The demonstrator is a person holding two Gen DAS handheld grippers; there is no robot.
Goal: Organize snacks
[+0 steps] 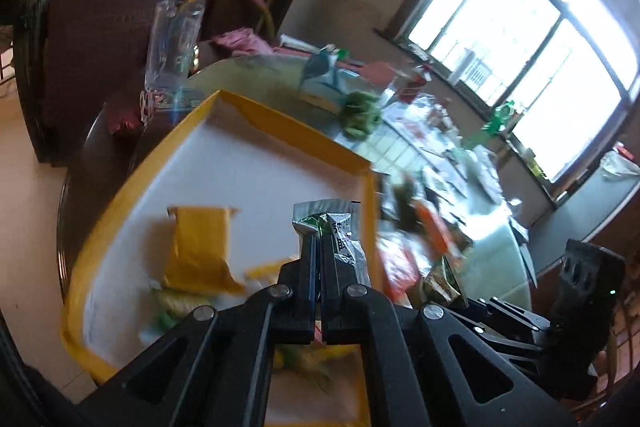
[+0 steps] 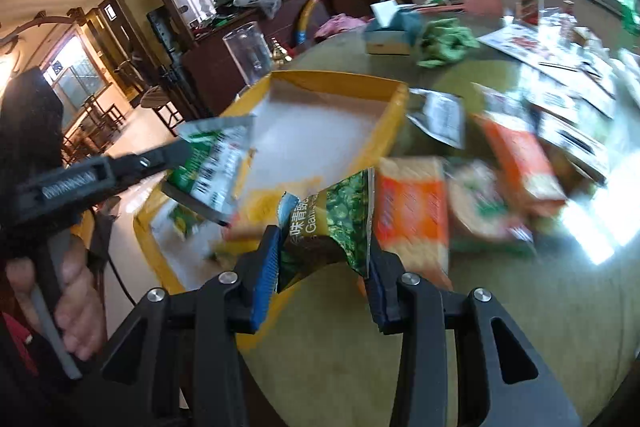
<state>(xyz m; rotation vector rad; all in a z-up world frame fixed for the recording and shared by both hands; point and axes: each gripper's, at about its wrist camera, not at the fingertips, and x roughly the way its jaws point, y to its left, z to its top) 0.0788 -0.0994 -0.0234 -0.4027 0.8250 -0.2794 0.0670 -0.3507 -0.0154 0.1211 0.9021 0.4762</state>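
Left fingers (image 1: 319,259) clamp our green sachet (image 1: 340,227), right fingers (image 2: 320,267) grip the pea bag (image 2: 340,215); we should release both low inside the yellow tray (image 2: 394,115).

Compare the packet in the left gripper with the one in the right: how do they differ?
The left gripper is pinched nearly shut on a thin silver-and-green packet; the right gripper grips a bulkier green pea bag with its fingers set wider apart. The silver-and-green packet hangs over the yellow tray; the green pea bag sits at the tray's near edge. Both are green snack packets held off the table.
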